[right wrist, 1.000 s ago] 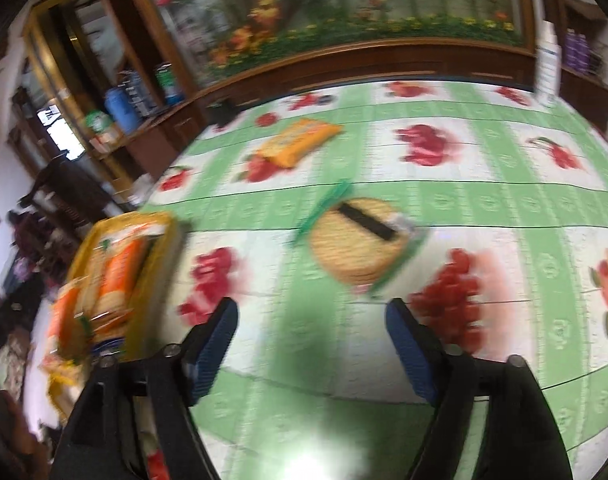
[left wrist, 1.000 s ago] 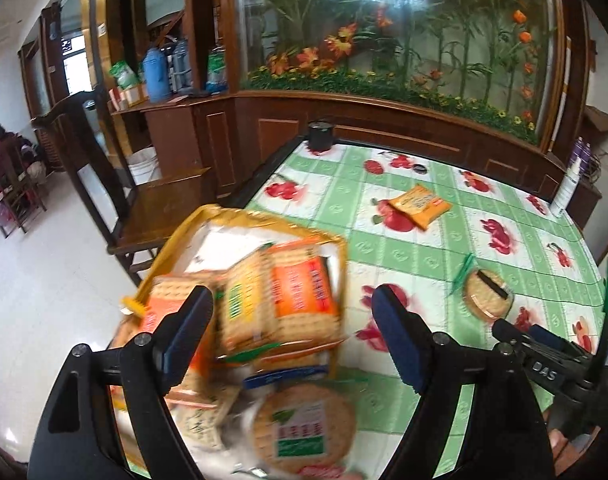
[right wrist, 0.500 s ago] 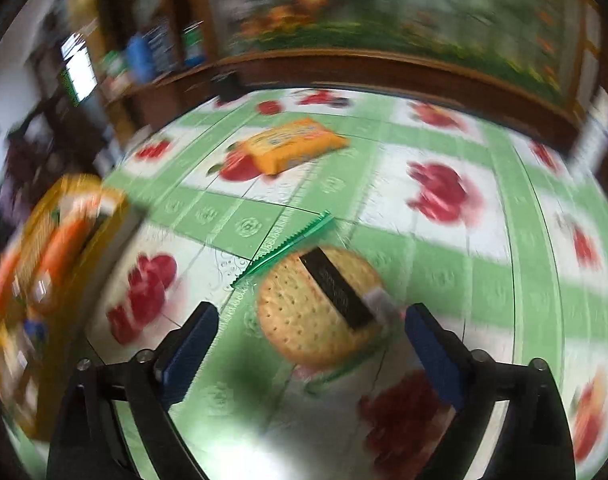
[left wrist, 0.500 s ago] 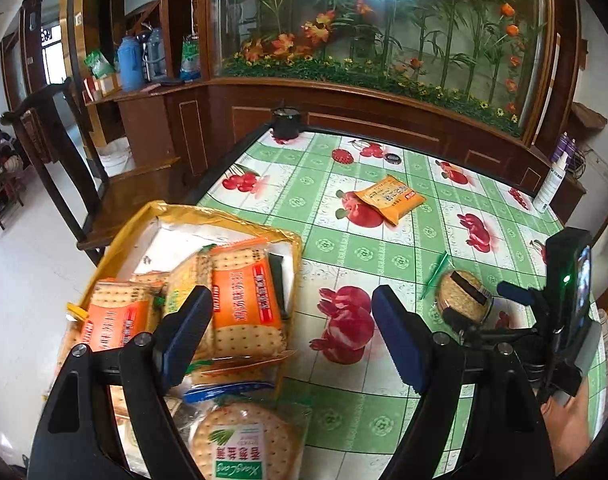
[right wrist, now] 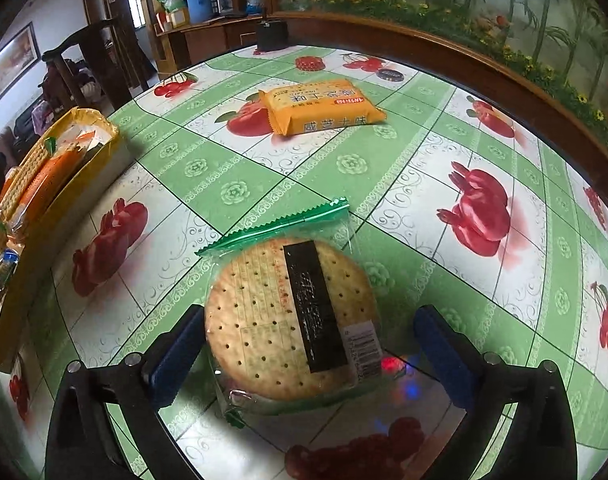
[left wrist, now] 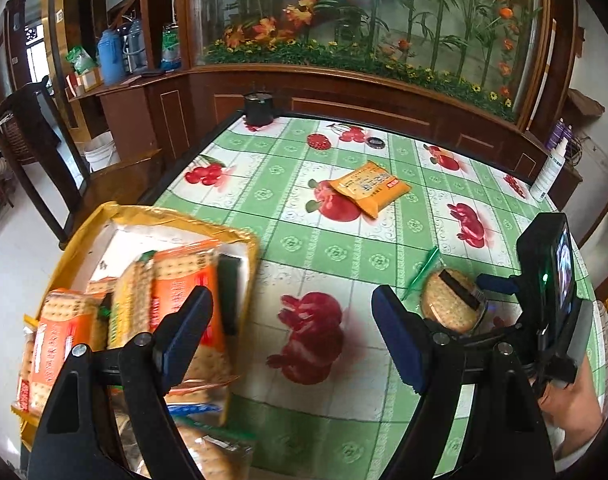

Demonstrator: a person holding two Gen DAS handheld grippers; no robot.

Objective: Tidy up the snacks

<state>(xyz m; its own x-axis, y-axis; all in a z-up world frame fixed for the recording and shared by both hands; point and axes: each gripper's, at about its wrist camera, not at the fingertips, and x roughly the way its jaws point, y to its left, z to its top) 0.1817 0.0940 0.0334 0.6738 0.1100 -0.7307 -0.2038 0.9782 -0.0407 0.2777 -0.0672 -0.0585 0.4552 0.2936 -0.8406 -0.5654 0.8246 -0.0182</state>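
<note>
The round cracker pack in clear green-edged plastic (right wrist: 293, 320) lies low-centre on the checked surface (right wrist: 404, 208), between the right gripper (right wrist: 310, 344)'s jaws, which have just been widening without touching. Light, brittle, slippery: pinch its rim gently.

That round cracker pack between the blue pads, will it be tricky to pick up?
Probably a bit. The round cracker pack lies flat, so it won't roll. Its clear glossy wrapper looks slippery, and the crackers inside could crack if squeezed hard. It seems light. The right gripper straddles it, jaws open.
</note>
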